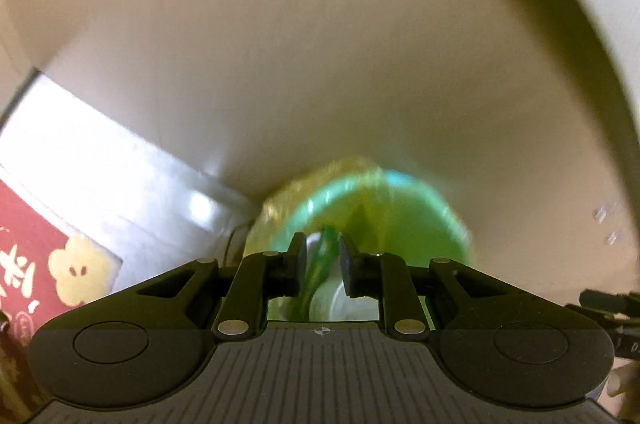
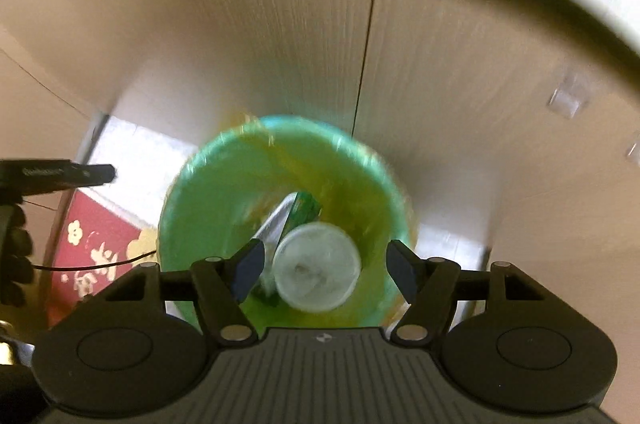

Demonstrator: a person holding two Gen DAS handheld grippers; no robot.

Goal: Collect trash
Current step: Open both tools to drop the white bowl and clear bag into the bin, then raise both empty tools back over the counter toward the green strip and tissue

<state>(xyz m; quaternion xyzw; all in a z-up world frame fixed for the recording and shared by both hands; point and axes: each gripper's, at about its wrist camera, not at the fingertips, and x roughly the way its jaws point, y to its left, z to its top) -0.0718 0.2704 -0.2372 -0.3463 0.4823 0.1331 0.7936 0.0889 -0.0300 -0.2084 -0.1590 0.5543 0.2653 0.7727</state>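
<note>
Green translucent plastic lines the round trash bin [image 2: 224, 183] that fills the middle of both wrist views, standing on the floor at the foot of pale cabinet panels [image 2: 460, 71], with a red printed mat [image 2: 96, 236] to its left. Inside it lie a pale round plastic cup [image 2: 316, 270] and, just beside it on the left, a green and silver wrapper [image 2: 292, 214].

The right gripper [image 2: 326, 270] hangs over the bin mouth with its fingers well apart; the cup sits between them in the picture, below the pads and apparently untouched, so the drop-in step looks done on this side. The left gripper [image 1: 322, 260] points down at the near rim, its fingers close together around a fold of the green bag edge [image 1: 320, 260]. The left pad seems to press on it, while a gap shows at the right pad, so I cannot tell whether the liner is really clamped.

Judging by this, the step in hand is depositing trash while the bag is held open. The next move calls for lifting the right gripper clear of the rim without snagging the thin liner, then going for the next piece of rubbish.
</note>
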